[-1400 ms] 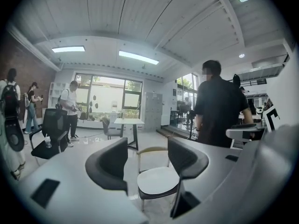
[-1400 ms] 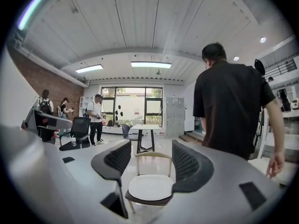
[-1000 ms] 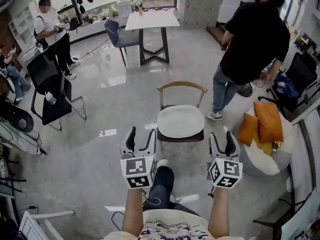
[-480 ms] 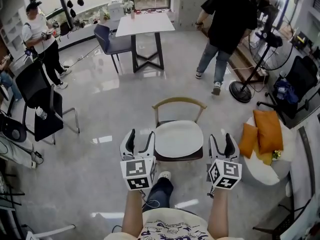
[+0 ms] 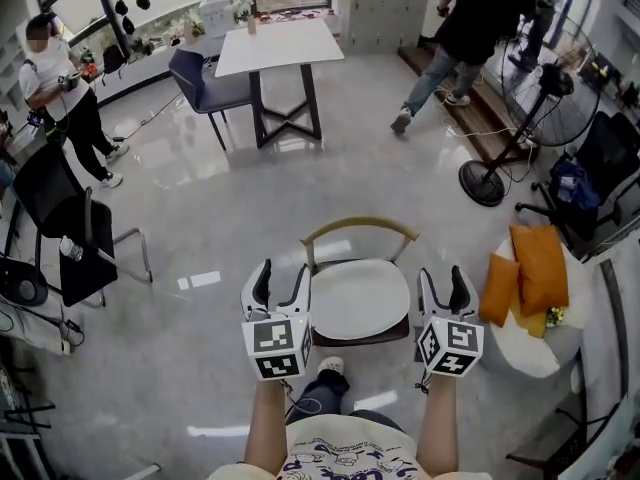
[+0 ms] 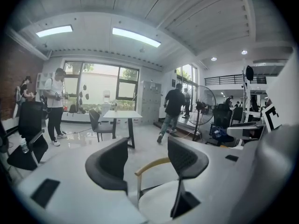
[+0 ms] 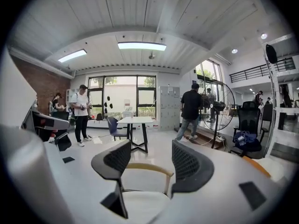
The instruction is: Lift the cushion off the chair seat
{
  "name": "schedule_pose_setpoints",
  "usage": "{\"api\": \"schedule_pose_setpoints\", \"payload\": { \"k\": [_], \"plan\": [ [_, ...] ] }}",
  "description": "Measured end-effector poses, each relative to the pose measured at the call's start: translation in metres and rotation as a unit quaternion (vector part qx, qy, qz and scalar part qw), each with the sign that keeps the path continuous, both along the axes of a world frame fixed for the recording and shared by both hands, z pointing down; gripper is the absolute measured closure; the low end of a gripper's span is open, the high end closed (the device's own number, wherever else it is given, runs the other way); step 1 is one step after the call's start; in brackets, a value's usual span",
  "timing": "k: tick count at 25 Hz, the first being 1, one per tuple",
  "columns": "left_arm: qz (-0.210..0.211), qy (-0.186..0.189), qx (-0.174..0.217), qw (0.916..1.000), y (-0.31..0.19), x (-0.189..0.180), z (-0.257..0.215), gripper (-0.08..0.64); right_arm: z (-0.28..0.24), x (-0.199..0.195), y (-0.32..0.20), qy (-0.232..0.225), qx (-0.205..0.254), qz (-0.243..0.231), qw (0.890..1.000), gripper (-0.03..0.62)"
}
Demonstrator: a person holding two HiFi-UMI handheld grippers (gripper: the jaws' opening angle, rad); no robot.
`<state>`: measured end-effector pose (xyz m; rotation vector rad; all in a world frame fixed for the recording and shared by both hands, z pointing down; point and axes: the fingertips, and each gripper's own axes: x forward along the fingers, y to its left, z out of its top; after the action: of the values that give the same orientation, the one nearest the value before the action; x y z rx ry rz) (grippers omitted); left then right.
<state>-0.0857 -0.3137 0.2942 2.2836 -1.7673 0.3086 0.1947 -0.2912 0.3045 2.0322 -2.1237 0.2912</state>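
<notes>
With left gripper [image 5: 280, 278] and right gripper [image 5: 444, 280] held open and empty, the cushion [image 5: 361, 298] could be pinched too shallowly and dropped.

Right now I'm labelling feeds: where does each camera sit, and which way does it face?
Head view: on the person's head, facing steeply down at the chair and its white cushion; both forearms, left gripper and right gripper show.
Left gripper view: on that gripper, facing level along its open jaws toward the chair's back.
Right gripper view: likewise, from the chair's other side.
Shared: all show the chair and white table.
</notes>
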Motion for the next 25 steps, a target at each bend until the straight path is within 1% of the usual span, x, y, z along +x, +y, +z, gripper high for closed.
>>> {"api": "schedule_pose_setpoints", "payload": {
  "k": [5, 10, 16, 21, 25],
  "plan": [
    [0.001, 0.002, -0.026, 0.9997, -0.047, -0.008, 0.031, 0.298, 0.036, -0.008, -0.042, 0.005, -0.035, -0.005, 0.999, 0.302],
    [0.004, -0.002, -0.06, 0.9982, -0.077, -0.008, 0.065, 0.298, 0.072, -0.007, -0.069, 0.008, -0.071, -0.006, 0.997, 0.302],
    [0.007, -0.01, -0.103, 0.9947, -0.105, 0.008, 0.116, 0.298, 0.124, 0.011, -0.098, 0.006, -0.115, -0.006, 0.993, 0.302],
    [0.002, -0.005, -0.143, 0.9897, -0.113, 0.009, 0.175, 0.298, 0.182, 0.017, -0.112, 0.005, -0.156, -0.013, 0.988, 0.301],
    [-0.013, 0.004, -0.184, 0.9829, -0.125, 0.012, 0.222, 0.298, 0.22, 0.024, -0.133, 0.01, -0.184, -0.03, 0.982, 0.301]
  ]
}}
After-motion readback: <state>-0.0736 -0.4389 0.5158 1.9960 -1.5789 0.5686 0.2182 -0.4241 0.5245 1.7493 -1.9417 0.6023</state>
